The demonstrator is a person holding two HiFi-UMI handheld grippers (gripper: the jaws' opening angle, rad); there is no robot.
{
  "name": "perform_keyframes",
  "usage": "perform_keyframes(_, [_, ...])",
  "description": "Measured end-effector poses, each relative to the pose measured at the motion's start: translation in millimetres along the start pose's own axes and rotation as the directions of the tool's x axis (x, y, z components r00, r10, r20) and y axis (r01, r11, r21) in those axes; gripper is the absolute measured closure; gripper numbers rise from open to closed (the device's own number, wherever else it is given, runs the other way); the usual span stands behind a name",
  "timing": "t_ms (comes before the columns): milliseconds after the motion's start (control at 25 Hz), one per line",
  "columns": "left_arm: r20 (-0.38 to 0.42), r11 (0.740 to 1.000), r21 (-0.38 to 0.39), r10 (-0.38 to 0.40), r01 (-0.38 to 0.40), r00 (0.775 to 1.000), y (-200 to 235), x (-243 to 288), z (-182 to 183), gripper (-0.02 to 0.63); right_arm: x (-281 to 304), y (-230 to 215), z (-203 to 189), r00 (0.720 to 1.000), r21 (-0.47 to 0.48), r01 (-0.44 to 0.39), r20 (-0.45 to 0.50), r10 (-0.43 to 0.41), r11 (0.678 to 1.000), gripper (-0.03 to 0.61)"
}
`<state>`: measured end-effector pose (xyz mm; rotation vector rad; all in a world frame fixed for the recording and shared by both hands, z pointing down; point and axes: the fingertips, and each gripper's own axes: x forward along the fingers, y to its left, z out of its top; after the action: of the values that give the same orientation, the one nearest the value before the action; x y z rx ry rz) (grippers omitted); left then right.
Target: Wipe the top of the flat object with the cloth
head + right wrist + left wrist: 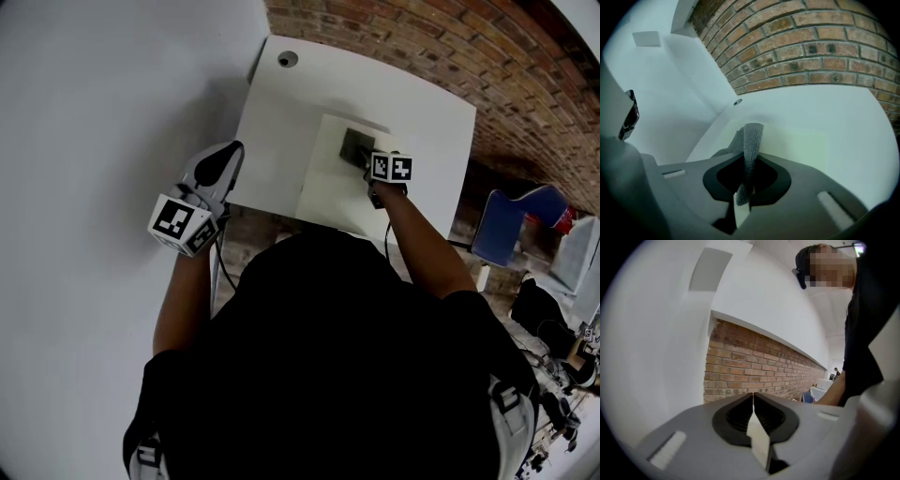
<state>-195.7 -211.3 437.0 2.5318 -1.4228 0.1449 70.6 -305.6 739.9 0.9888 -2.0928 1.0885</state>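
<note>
A pale flat board (328, 187) lies on the white table (281, 103); the right gripper view shows it as a faintly greenish sheet (801, 145). A dark grey cloth (357, 147) rests on the board's far part. My right gripper (373, 167) is shut on the cloth (751, 145), a fold of which sticks up between the jaws. My left gripper (225, 161) is held off the table's left edge, up in the air; in the left gripper view its jaws (753, 399) meet with nothing between them, facing a brick wall.
A round cable hole (287, 58) sits in the table's far left corner. A brick wall (422, 47) runs behind the table, a white wall to the left. A blue chair (511, 220) and clutter stand at the right.
</note>
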Motion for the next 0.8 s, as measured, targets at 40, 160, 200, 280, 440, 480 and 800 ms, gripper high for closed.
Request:
perform_keyframes(40, [0.001,1.000,0.000,-0.007,0.007,1.000,-2,3,1,0.607,-3,-5,-1,1.000,0.005,0.006,0.001,-0.006,1.000,0.569])
perform_keyframes(160, [-0.004,1.000,0.005,-0.024,0.024,1.000,-7,11,0,0.607,-10,-20,-3,1.000,0.024,0.022,0.005,-0.023,0.999,0.569])
perform_keyframes(200, [-0.004,1.000,0.002,-0.025,0.025,1.000,-9,12,-1,0.607,-12,-24,-4,1.000,0.028,0.030,0.006,-0.030,0.999,0.569])
perform_keyframes(280, [-0.006,1.000,-0.004,-0.027,0.027,1.000,-11,15,-3,0.607,-17,-34,-6,0.999,0.028,0.046,0.007,-0.046,0.999,0.569])
perform_keyframes(440, [-0.004,0.999,-0.006,-0.034,0.034,0.999,-12,21,-4,0.607,-27,-53,-8,0.997,0.039,0.079,0.014,-0.079,0.996,0.569])
perform_keyframes(480, [-0.003,0.999,-0.006,-0.037,0.037,0.999,-13,23,-3,0.607,-30,-58,-9,0.996,0.045,0.087,0.015,-0.087,0.995,0.569])
perform_keyframes(800, [-0.004,0.998,-0.002,-0.057,0.057,0.998,-20,34,-3,0.607,-44,-85,-11,0.990,0.067,0.139,0.025,-0.141,0.988,0.569])
